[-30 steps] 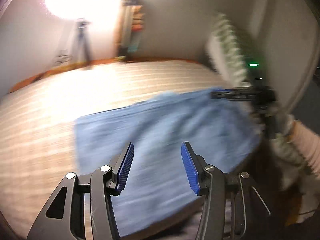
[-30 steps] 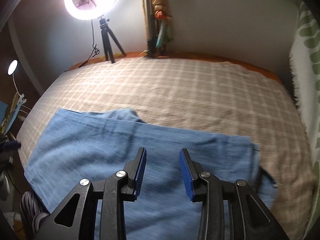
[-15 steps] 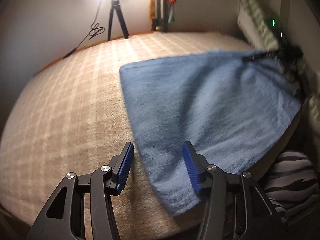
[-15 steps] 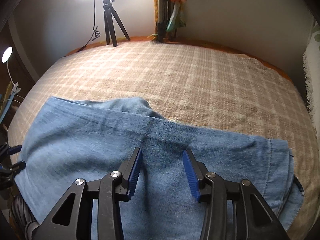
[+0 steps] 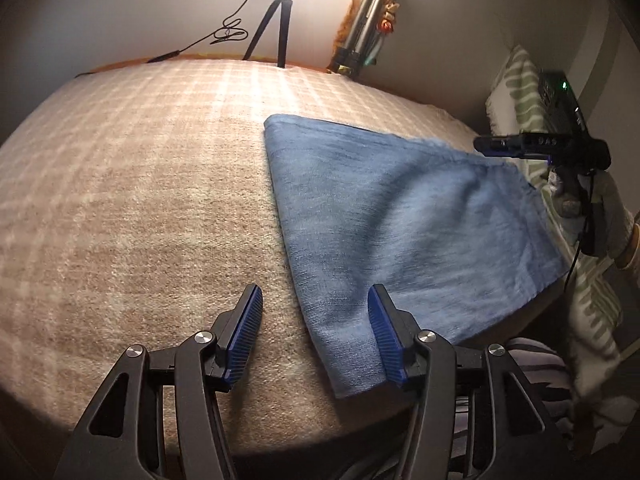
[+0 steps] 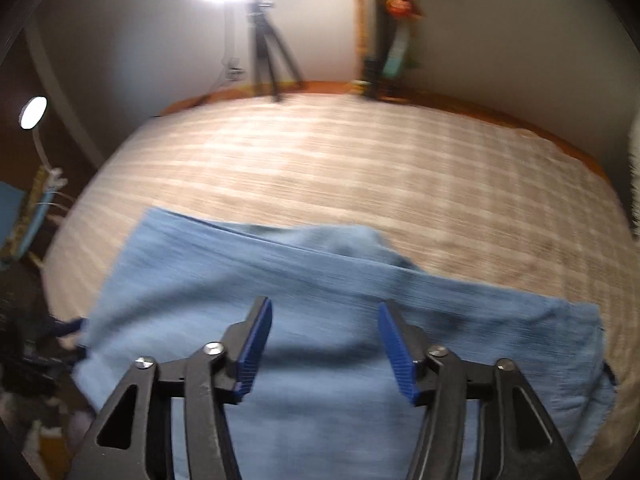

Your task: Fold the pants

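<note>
1. Left wrist view, left portion: a beige checked blanket (image 5: 140, 200) covers the bed. At its far edge stands a black tripod (image 5: 276, 20) beneath a bright lamp.
2. Left wrist view, centre: the left gripper (image 5: 314, 320) has its jaws spread wide and holds nothing. Its left blue pad is over bare blanket; its right pad is over the near corner of the pants (image 5: 400, 220), so the long left edge of the fabric runs between the two pads.
3. Left wrist view, right portion: the blue denim pants lie flat on the bed, reaching its near edge. The right gripper (image 5: 540, 146) is visible beyond their far right corner; contact cannot be determined.
4. Right wrist view, left portion: a small round lamp (image 6: 34, 112) and clutter sit beside the bed.
5. Right wrist view, centre: the right gripper (image 6: 326, 336) is wide open and empty, positioned above the pants (image 6: 320, 280), which show a folded layer along their far edge.
6. Right wrist view, right portion: the pants end short of the blanket (image 6: 480, 180) edge. This view is motion-blurred.
</note>
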`<state>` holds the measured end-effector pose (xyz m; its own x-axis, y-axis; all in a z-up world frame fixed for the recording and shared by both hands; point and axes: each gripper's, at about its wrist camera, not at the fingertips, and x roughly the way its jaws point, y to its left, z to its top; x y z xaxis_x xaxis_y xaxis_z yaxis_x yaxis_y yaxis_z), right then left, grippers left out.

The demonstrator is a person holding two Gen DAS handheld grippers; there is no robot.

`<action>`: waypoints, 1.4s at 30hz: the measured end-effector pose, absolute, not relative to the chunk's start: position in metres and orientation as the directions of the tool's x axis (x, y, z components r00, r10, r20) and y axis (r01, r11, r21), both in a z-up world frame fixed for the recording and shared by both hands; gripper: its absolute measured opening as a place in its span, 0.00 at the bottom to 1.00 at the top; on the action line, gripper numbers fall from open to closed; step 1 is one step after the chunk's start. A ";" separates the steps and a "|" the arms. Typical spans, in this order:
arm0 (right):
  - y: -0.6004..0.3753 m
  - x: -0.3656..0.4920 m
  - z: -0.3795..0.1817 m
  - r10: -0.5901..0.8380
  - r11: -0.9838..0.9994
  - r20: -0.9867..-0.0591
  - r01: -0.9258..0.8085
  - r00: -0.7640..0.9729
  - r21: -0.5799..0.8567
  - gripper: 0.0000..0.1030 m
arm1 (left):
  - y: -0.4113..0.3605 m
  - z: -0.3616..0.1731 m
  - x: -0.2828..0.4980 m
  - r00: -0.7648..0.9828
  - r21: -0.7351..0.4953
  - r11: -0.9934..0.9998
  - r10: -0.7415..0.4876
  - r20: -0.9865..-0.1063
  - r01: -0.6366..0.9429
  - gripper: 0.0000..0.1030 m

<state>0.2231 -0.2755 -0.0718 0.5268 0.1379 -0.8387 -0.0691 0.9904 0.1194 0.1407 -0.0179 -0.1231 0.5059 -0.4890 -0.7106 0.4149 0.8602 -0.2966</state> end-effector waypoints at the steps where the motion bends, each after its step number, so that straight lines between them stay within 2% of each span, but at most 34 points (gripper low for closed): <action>1: -0.265 0.225 -0.069 0.156 0.988 -0.840 -0.084 0.521 0.131 0.59 | -0.015 -0.124 0.140 0.505 -0.319 0.856 -0.502 -0.702 0.406 0.52; 3: -0.242 0.231 -0.066 0.191 0.981 -0.842 -0.113 0.505 0.155 0.59 | -0.011 -0.124 0.142 0.497 -0.371 0.844 -0.530 -0.687 0.389 0.52; 8: -0.187 0.254 -0.064 0.269 0.962 -0.860 -0.170 0.433 0.215 0.59 | -0.010 -0.124 0.146 0.491 -0.411 0.832 -0.553 -0.673 0.373 0.50; 12: -0.141 0.269 -0.074 0.272 0.955 -0.888 -0.217 0.370 0.202 0.59 | -0.008 -0.126 0.146 0.489 -0.446 0.817 -0.577 -0.654 0.366 0.50; 14: -0.115 0.279 -0.085 0.260 0.952 -0.909 -0.243 0.326 0.185 0.59 | -0.008 -0.127 0.147 0.483 -0.470 0.806 -0.592 -0.645 0.360 0.46; 17: -0.085 0.289 -0.099 0.220 0.956 -0.932 -0.252 0.287 0.148 0.59 | -0.010 -0.128 0.147 0.467 -0.491 0.788 -0.616 -0.635 0.373 0.36; 22: -0.051 0.305 -0.120 0.156 0.965 -0.961 -0.244 0.230 0.098 0.59 | -0.015 -0.127 0.144 0.456 -0.533 0.747 -0.665 -0.591 0.398 0.32; 26: -0.033 0.316 -0.133 0.073 0.968 -0.977 -0.250 0.202 0.021 0.59 | -0.013 -0.121 0.145 0.459 -0.587 0.709 -0.703 -0.543 0.391 0.32; 34: -0.017 0.326 -0.150 -0.077 0.955 -0.984 -0.270 0.159 -0.119 0.59 | -0.018 -0.113 0.146 0.461 -0.597 0.690 -0.721 -0.517 0.409 0.32; 39: -0.010 0.324 -0.156 -0.131 0.933 -0.978 -0.314 0.163 -0.177 0.51 | -0.022 -0.109 0.147 0.476 -0.563 0.712 -0.701 -0.531 0.420 0.32; 41: -0.010 0.323 -0.156 -0.132 0.930 -0.977 -0.321 0.167 -0.180 0.38 | -0.025 -0.108 0.144 0.488 -0.535 0.732 -0.681 -0.546 0.423 0.32; 42: -0.011 0.323 -0.155 -0.131 0.931 -0.977 -0.317 0.166 -0.179 0.35 | -0.027 -0.108 0.143 0.496 -0.520 0.744 -0.668 -0.555 0.420 0.32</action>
<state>0.3228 -0.0111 -0.1552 0.1661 -0.1310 -0.9774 -0.3171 0.9314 -0.1787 0.1432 -0.0273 -0.1079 0.4962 -0.6680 -0.5546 0.4197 0.7438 -0.5203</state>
